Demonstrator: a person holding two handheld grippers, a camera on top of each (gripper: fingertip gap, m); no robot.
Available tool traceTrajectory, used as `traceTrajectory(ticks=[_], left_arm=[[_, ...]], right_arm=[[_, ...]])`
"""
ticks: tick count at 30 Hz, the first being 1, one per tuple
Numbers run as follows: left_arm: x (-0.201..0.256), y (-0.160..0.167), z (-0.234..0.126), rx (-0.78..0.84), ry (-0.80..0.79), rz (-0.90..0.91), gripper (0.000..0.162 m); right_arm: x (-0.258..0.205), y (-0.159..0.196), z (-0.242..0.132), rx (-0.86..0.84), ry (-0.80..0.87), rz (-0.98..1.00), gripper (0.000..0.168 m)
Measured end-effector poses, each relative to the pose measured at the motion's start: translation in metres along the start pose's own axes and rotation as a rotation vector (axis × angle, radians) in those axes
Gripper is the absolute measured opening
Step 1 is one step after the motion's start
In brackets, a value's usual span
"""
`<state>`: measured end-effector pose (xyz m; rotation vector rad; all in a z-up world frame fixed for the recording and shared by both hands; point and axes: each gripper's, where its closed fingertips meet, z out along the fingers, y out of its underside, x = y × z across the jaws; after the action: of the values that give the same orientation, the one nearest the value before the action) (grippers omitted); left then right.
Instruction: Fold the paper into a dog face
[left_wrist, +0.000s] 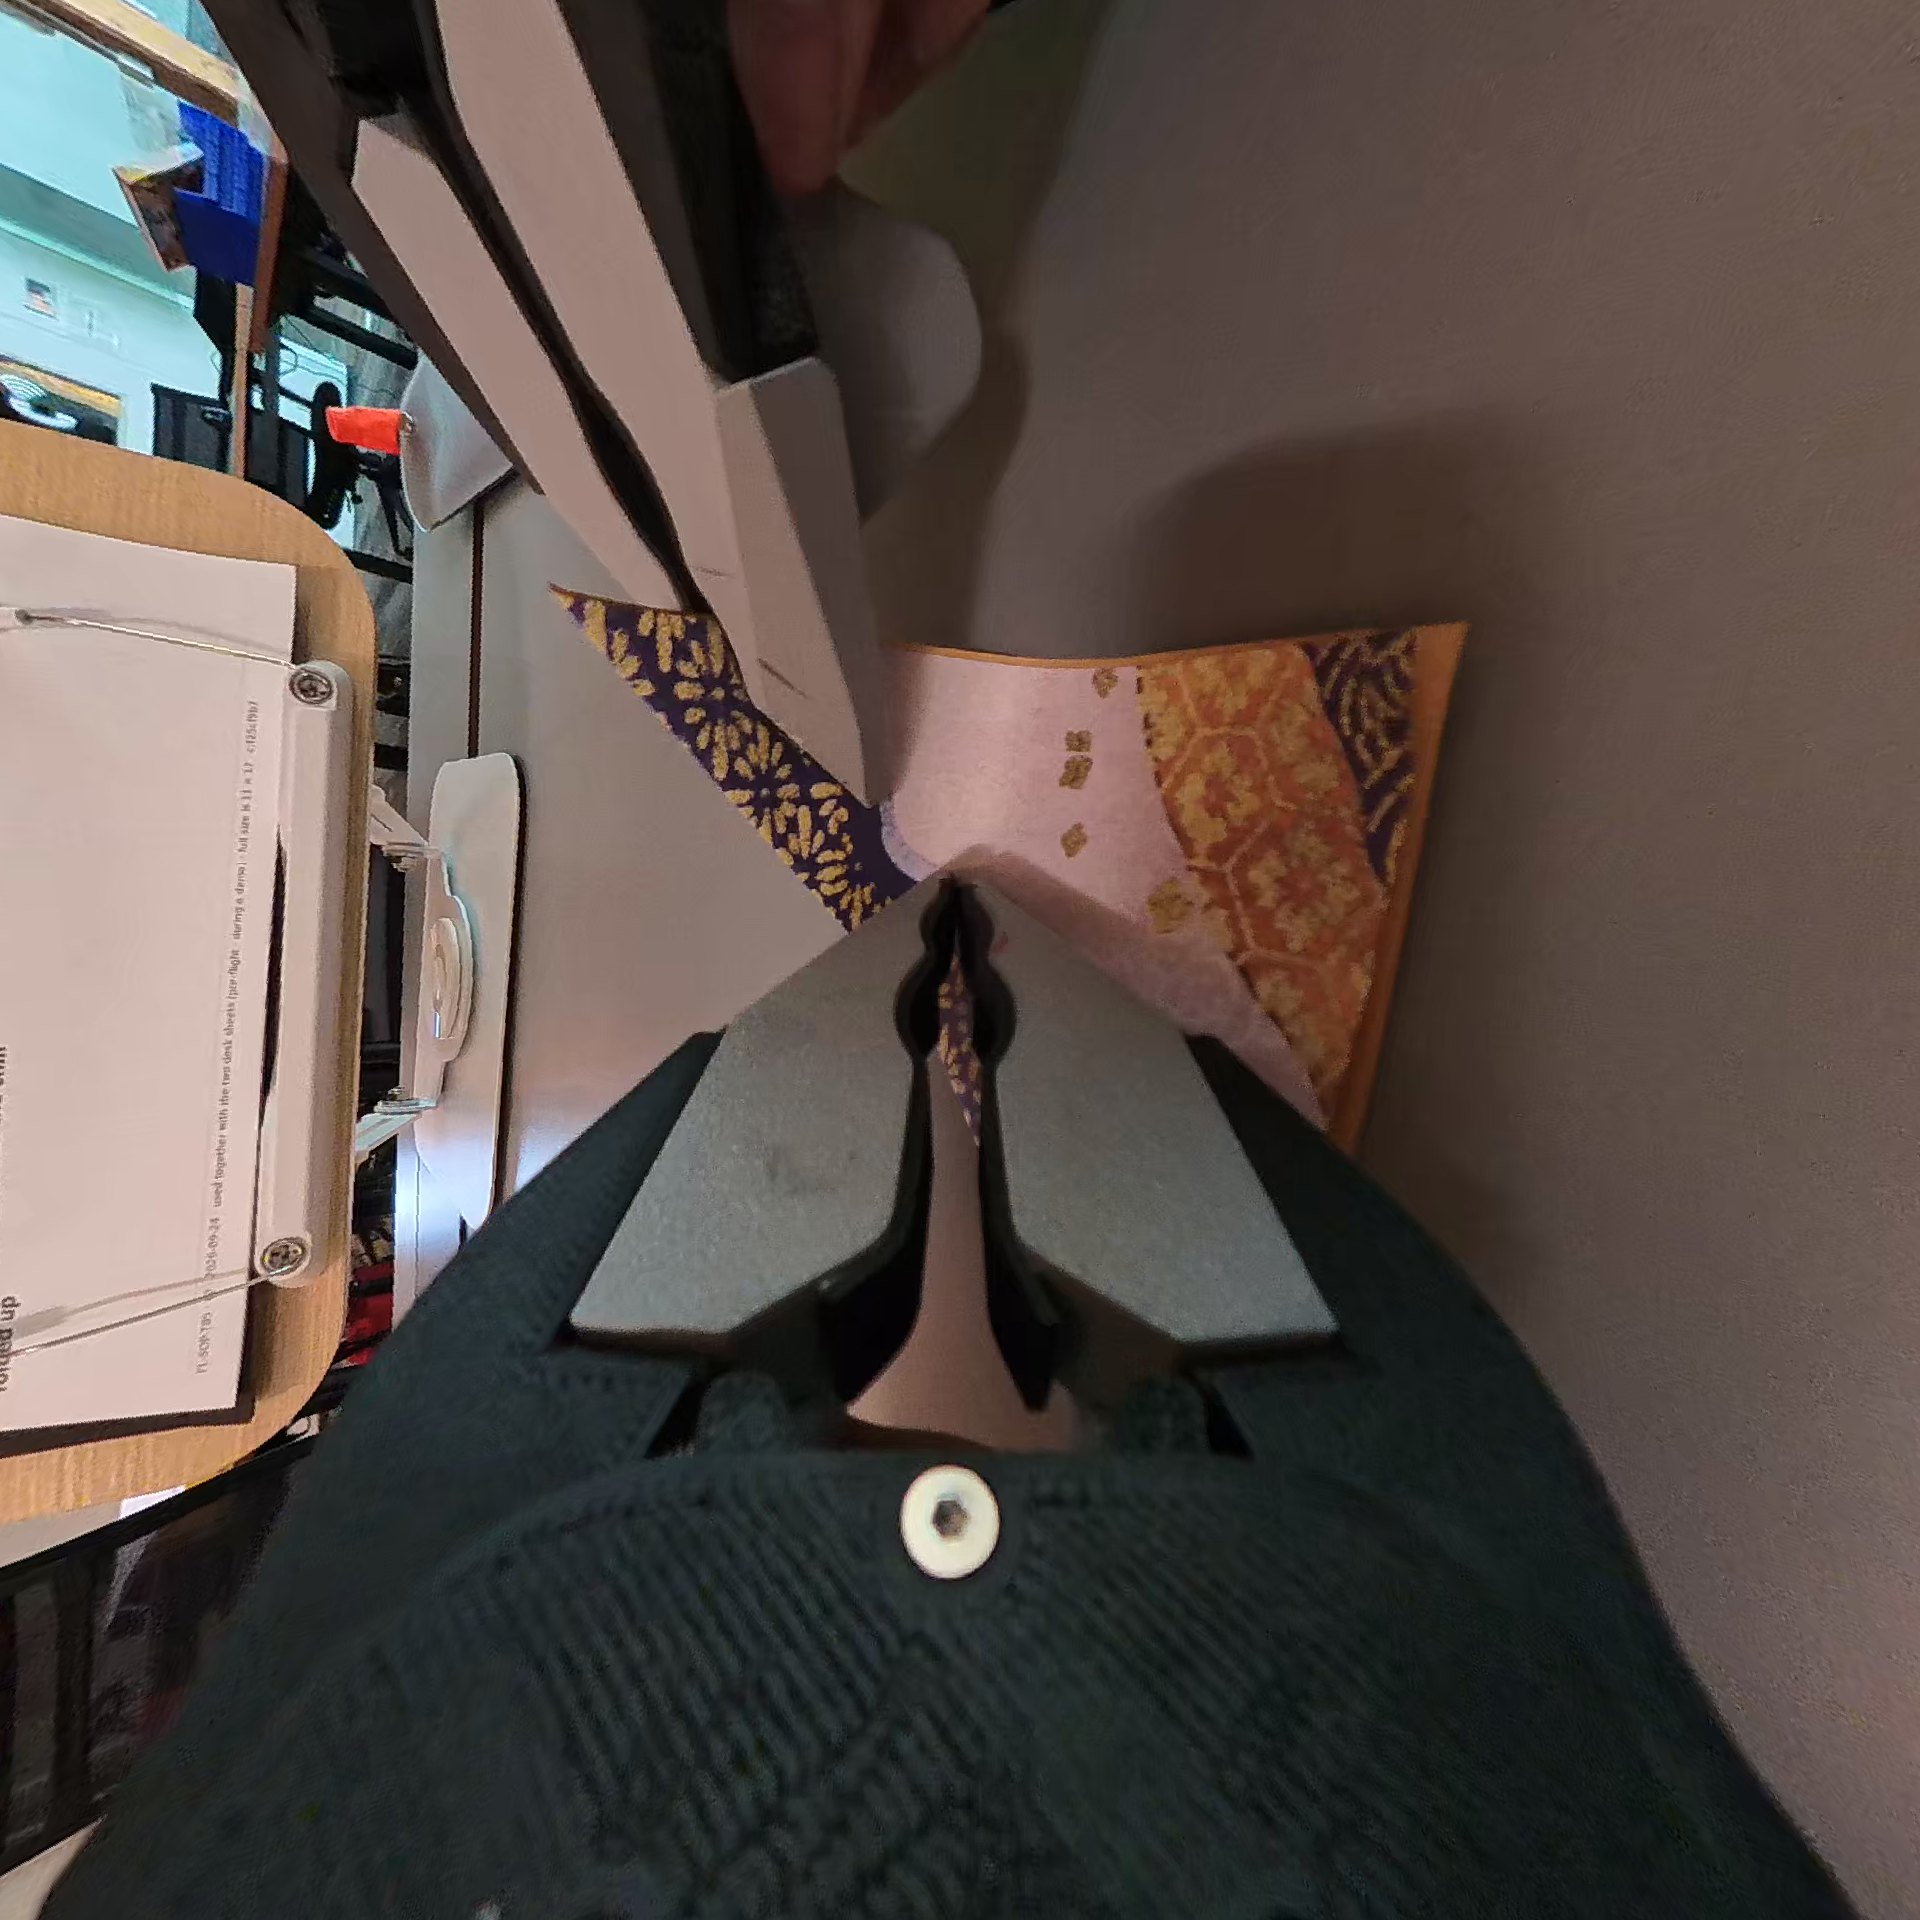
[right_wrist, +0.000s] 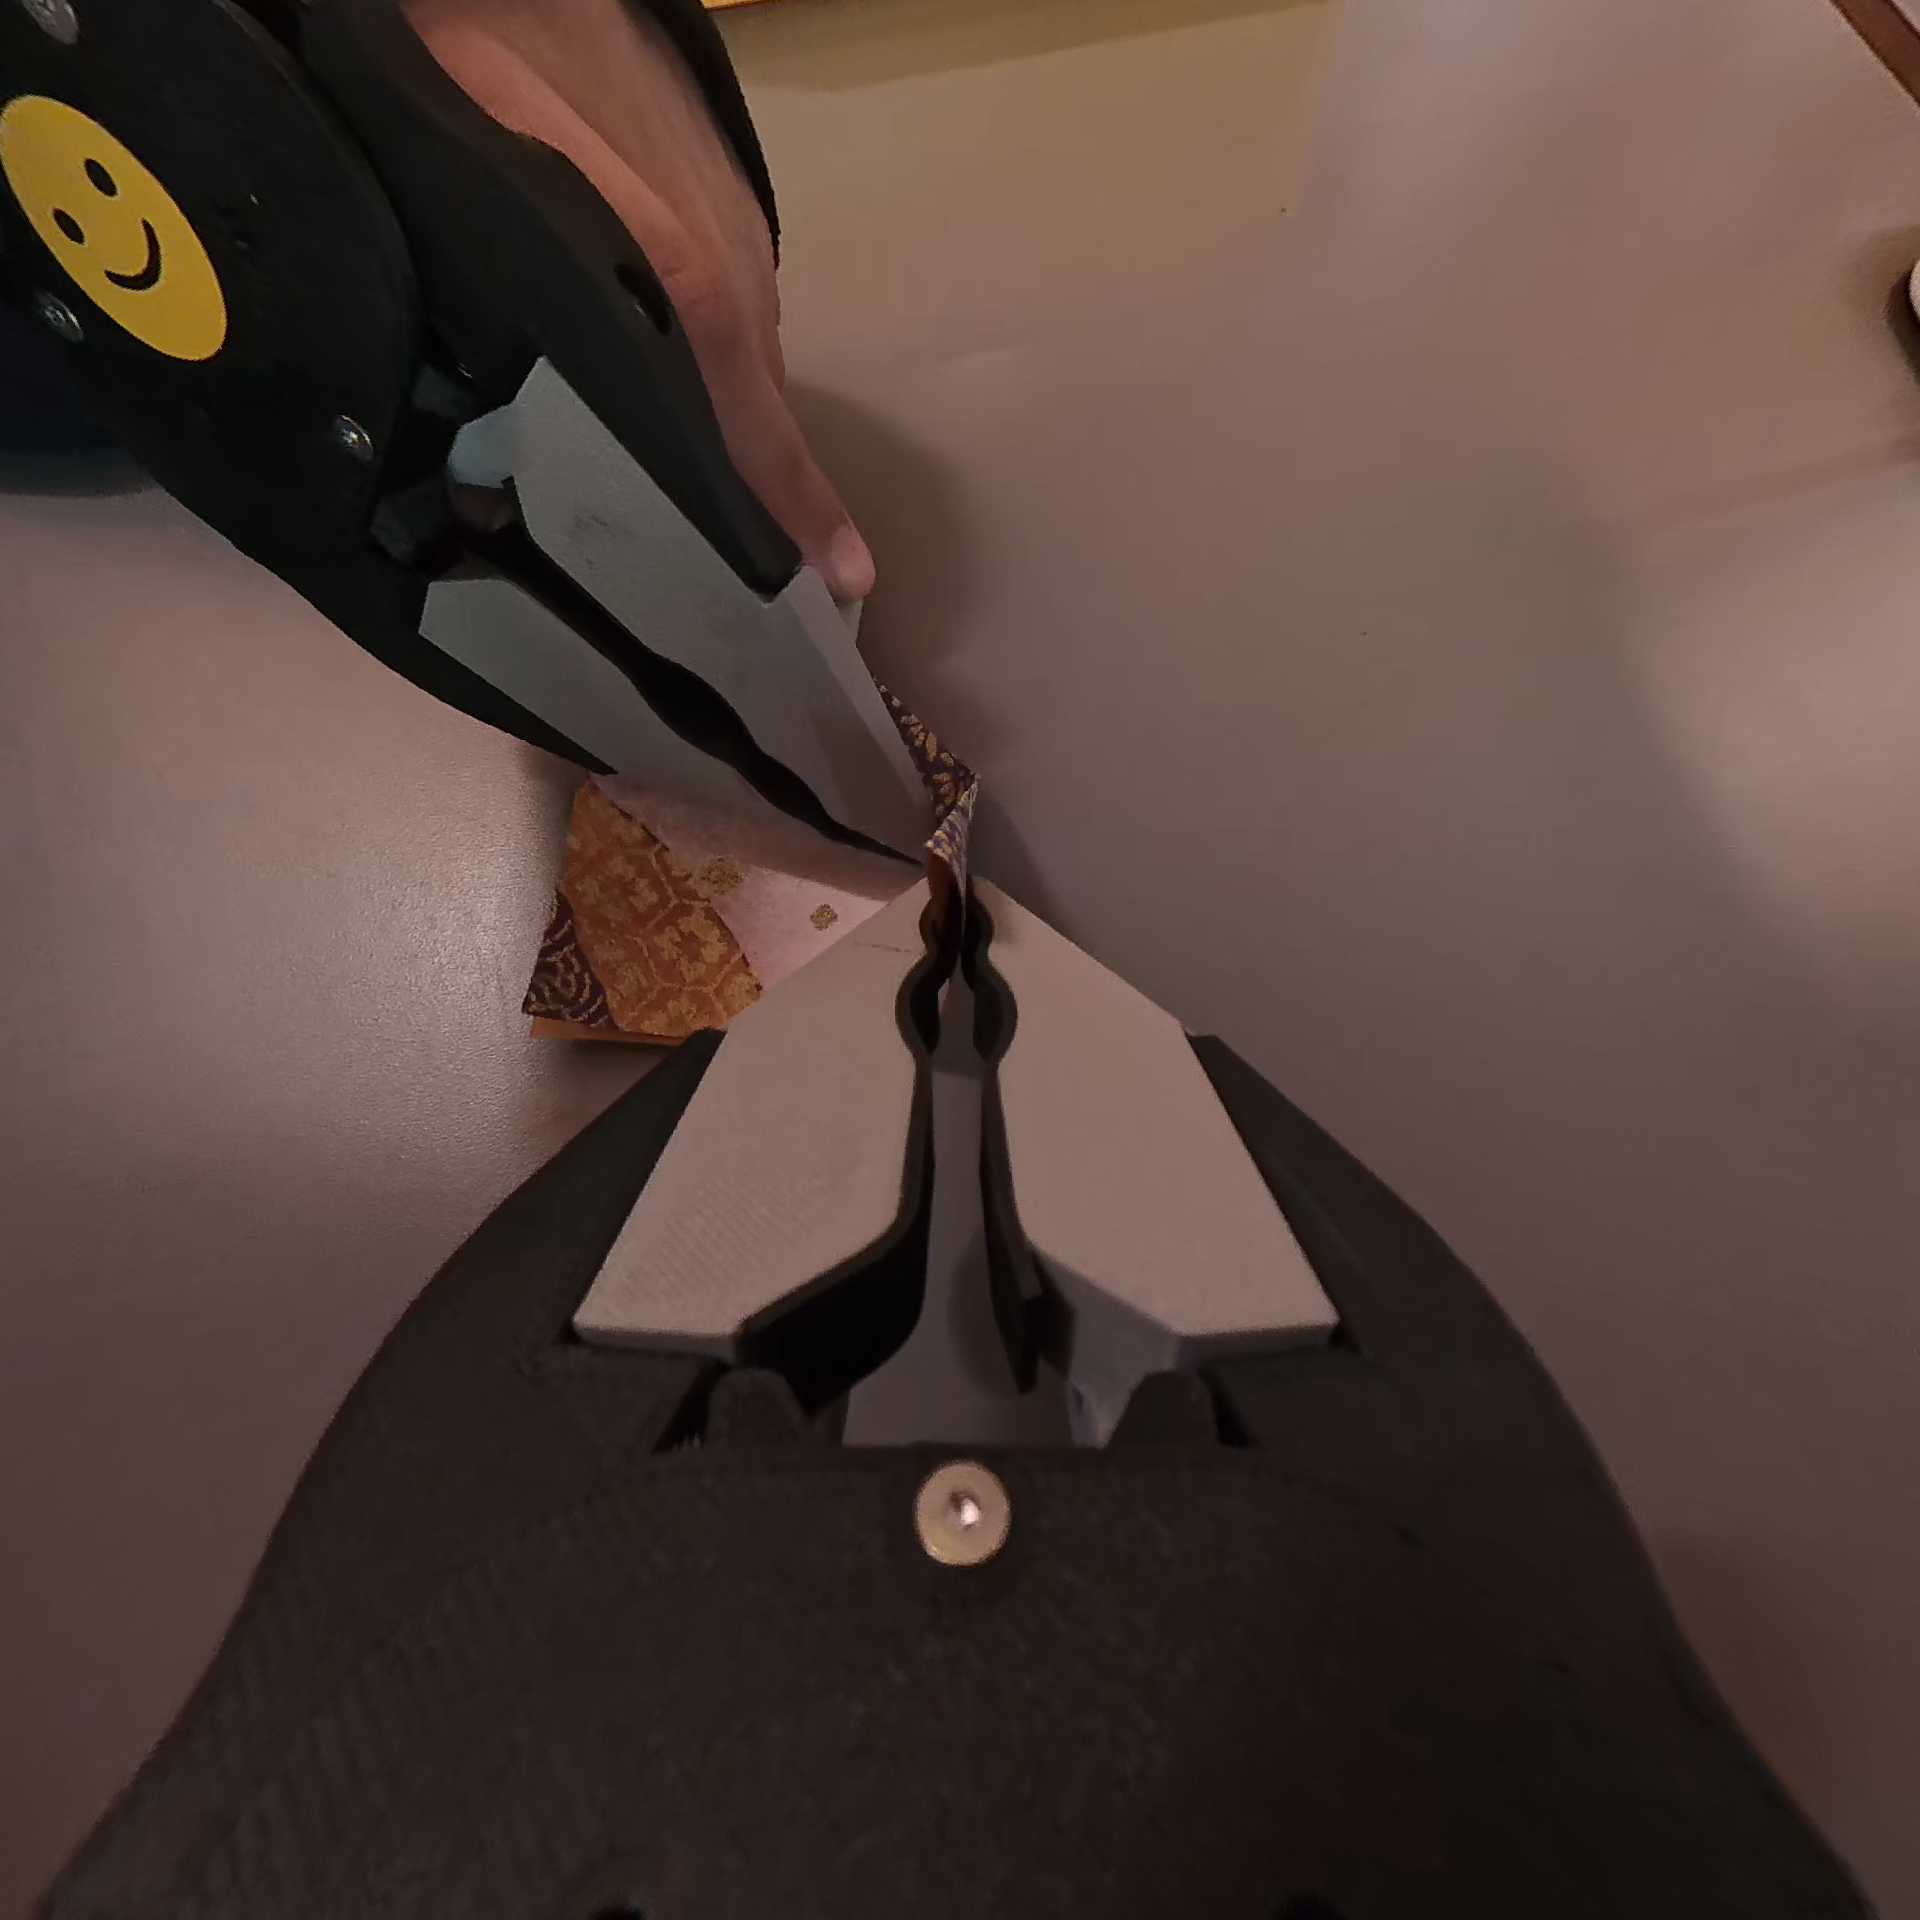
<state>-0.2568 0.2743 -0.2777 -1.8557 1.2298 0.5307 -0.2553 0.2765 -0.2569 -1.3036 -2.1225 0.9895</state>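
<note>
The patterned paper (left_wrist: 1247, 831), purple, pink and orange with gold marks, lies partly folded on the grey table (left_wrist: 1610, 364). My left gripper (left_wrist: 951, 899) is shut on a fold of it near the middle, and a purple strip shows between its fingers. My right gripper (left_wrist: 868, 784) comes in from the upper left and meets the paper close by. In the right wrist view, my right gripper (right_wrist: 951, 914) is shut on a raised purple flap (right_wrist: 945, 790). The left gripper (right_wrist: 894, 847) pinches the paper (right_wrist: 644, 935) just beside it.
A wooden board (left_wrist: 332, 623) holding white sheets under a metal clip stands at the table's left edge, with a white object (left_wrist: 457, 966) beside it. A hand (right_wrist: 727, 343) holds the left gripper, which bears a yellow smiley sticker (right_wrist: 109, 229). Bare table (right_wrist: 1403, 623) lies to the right.
</note>
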Motion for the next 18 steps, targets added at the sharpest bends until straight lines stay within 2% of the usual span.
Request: traceTrajectory(ticks=[1, 18], left_arm=[[0.000, 0.000, 0.000, 0.003, 0.003, -0.005, 0.000], [0.002, -0.001, -0.002, 0.017, 0.022, -0.033, 0.000]], right_arm=[[0.000, 0.000, 0.000, 0.000, 0.003, -0.010, 0.000], [-0.011, -0.002, 0.000, -0.036, 0.127, -0.353, 0.000]])
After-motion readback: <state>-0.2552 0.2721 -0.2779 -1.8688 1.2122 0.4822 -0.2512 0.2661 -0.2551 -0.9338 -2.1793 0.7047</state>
